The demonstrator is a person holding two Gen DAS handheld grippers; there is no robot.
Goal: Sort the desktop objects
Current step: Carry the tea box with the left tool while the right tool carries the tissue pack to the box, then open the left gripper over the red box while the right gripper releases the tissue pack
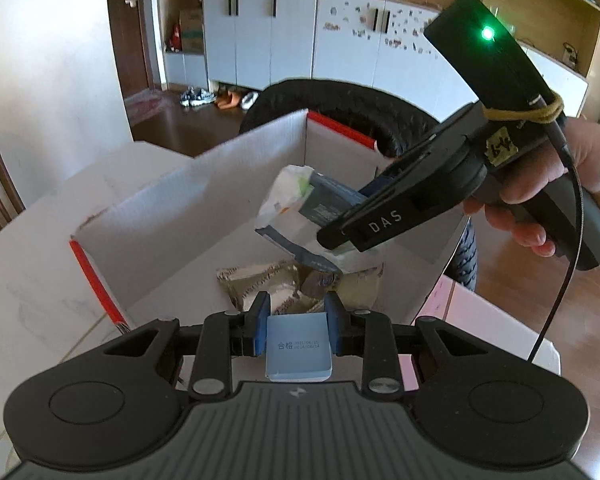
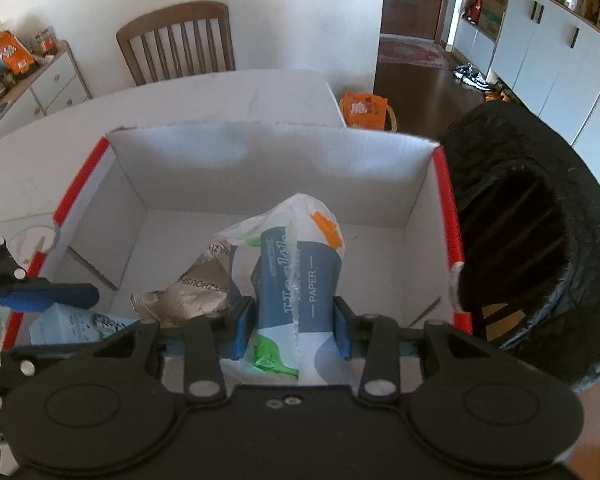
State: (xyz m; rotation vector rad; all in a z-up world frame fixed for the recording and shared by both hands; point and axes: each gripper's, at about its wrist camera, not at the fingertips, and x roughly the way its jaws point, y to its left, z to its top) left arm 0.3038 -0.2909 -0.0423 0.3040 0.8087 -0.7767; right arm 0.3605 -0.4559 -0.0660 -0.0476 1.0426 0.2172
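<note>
My left gripper (image 1: 298,310) is shut on a small light-blue carton (image 1: 299,350), held just above the near wall of the white cardboard box with red edges (image 1: 96,276). The same carton (image 2: 72,326) shows at the lower left of the right wrist view, under a blue finger (image 2: 48,296) of the left gripper. My right gripper (image 2: 292,314) is shut on a soft tissue pack printed "PAPER" (image 2: 300,276), hanging over the inside of the box (image 2: 272,138). In the left wrist view the right gripper (image 1: 340,238) comes in from the right with the tissue pack (image 1: 296,196). A crumpled silver wrapper (image 2: 196,298) lies on the box floor.
A black bin lined with a bag (image 2: 540,240) stands right beside the box. The box rests on a white table (image 2: 220,96) with a wooden chair (image 2: 176,44) behind it. An orange bag (image 2: 364,110) sits on the floor past the table. A hand (image 1: 580,184) grips the right tool.
</note>
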